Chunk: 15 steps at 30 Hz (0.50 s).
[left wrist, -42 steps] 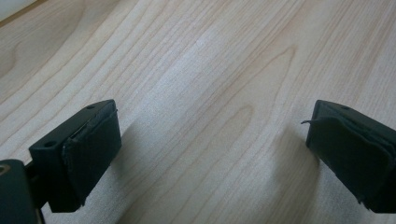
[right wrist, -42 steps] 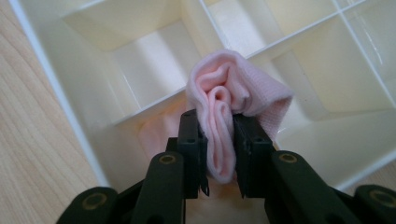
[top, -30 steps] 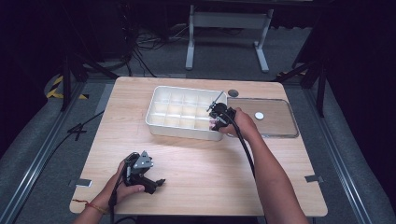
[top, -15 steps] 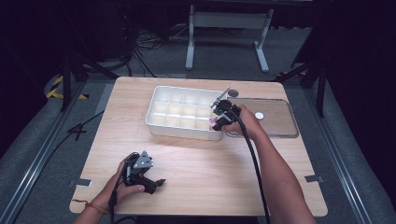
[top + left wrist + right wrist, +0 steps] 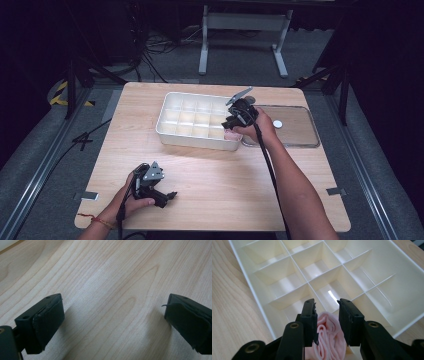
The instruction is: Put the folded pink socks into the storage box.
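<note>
A rolled pink cloth [image 5: 329, 340] lies directly under the right gripper [image 5: 326, 306], between its spread jaws, inside the tray's [image 5: 262, 303] corner compartment.

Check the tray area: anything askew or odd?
Nothing stands out. The rolled pink cloth sits inside a corner compartment of the white plastic divider tray, and the clear flat lid lies flat beside it.

bright tabletop, dark surroundings, soft shadows
</note>
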Tool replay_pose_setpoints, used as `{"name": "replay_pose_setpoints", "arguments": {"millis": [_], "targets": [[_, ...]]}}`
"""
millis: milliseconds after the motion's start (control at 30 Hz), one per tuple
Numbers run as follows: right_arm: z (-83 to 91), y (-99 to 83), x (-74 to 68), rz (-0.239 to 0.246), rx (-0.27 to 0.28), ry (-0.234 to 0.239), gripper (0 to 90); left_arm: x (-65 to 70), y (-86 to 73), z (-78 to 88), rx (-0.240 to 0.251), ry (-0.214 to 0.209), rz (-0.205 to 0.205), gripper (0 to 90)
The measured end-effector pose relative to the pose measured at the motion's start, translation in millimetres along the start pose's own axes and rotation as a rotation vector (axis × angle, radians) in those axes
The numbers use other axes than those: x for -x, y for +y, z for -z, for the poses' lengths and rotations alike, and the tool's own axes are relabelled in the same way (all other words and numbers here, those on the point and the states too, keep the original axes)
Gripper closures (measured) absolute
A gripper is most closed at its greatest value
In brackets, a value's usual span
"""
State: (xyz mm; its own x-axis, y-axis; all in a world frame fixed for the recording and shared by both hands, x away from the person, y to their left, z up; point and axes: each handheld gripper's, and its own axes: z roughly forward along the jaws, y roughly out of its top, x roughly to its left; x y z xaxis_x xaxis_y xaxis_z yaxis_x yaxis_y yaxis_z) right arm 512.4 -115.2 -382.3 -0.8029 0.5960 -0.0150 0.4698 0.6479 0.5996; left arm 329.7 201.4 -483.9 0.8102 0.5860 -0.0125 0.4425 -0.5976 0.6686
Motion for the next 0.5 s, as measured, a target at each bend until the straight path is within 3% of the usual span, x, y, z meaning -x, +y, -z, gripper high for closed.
{"name": "replay_pose_setpoints", "arguments": {"millis": [133,233,400,500], "targets": [[-12.6,-2.8,0.8,0.001,-0.054,0.0,66.8,-0.3,0.2,0.6,-0.007,-0.003,-0.003,2.8],[-16.0,-7.6,0.5,-0.001,-0.084,0.013,74.9,-0.1,-0.1,-0.1,0.001,0.0,-0.001,2.8],[-15.0,-11.2,2.0,0.02,-0.114,0.017,79.5,0.0,-0.1,-0.1,0.001,0.0,-0.001,2.8],[-19.9,-14.6,-1.0,0.049,-0.152,-0.006,80.8,-0.2,0.0,0.2,-0.002,0.0,-0.004,2.8]]}}
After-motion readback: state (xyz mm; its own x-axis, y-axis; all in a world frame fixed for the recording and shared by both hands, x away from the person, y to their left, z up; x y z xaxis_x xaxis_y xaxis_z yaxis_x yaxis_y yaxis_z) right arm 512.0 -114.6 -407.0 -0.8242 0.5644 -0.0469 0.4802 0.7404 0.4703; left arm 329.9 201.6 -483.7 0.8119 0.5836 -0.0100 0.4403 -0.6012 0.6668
